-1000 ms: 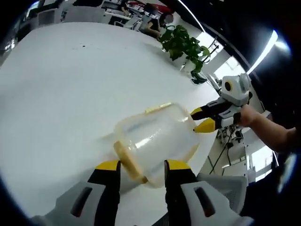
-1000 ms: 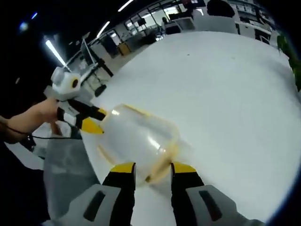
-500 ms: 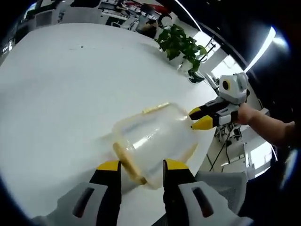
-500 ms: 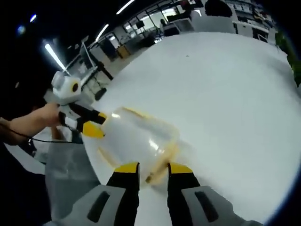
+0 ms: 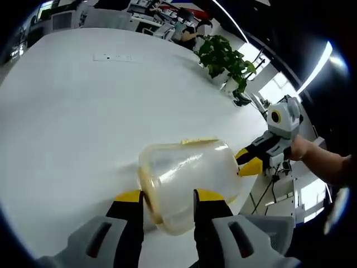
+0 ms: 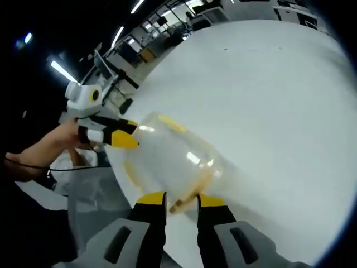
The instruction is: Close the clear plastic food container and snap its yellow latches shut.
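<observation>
Near the white tabletop's edge, the clear plastic food container with yellow latches lies lengthwise between the left gripper and right gripper, each narrowly closed on an end

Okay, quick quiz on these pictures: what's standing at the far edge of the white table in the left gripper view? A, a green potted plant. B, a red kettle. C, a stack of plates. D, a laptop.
A: a green potted plant stands at the far edge of the white table, beyond the clear container.
</observation>
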`<state>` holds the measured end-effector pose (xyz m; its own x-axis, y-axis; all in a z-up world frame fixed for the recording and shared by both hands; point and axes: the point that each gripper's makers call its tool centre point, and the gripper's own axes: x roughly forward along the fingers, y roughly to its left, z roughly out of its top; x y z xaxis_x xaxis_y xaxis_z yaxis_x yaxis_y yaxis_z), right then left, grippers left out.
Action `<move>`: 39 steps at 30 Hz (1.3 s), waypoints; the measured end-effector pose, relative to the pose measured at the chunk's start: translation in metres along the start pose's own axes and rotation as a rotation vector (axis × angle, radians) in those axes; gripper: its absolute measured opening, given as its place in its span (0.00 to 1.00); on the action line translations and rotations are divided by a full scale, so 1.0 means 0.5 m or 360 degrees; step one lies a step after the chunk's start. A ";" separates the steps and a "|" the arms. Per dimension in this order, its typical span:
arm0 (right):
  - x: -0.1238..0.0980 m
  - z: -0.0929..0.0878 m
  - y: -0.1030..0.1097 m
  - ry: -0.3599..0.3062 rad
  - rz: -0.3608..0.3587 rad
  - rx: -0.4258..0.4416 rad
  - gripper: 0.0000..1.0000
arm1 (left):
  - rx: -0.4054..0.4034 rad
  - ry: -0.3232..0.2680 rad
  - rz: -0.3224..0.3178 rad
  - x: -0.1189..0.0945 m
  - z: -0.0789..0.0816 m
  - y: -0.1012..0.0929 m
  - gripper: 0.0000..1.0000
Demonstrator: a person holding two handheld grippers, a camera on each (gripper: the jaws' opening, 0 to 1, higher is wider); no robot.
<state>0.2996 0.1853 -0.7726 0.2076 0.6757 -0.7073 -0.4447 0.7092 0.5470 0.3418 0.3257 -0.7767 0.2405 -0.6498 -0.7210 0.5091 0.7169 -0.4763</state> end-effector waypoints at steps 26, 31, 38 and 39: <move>0.010 0.003 0.007 -0.0079 -0.0041 -0.0030 0.20 | 0.0138 -0.0056 0.0063 -0.020 -0.022 -0.001 0.34; 0.011 0.006 0.009 -0.0077 -0.0060 -0.0098 0.21 | 0.0164 -0.0085 0.0093 -0.024 -0.023 -0.005 0.34; 0.006 0.015 0.008 -0.0063 -0.0127 -0.0343 0.21 | 0.0274 -0.0099 0.0143 -0.033 -0.016 0.001 0.32; 0.003 0.017 0.009 -0.0062 -0.0141 -0.0410 0.21 | 0.0281 -0.0094 0.0146 -0.034 -0.015 0.003 0.32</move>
<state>0.3055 0.1912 -0.7677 0.2866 0.6239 -0.7271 -0.6290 0.6950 0.3484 0.3322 0.3397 -0.7692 0.3378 -0.6011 -0.7243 0.6185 0.7218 -0.3106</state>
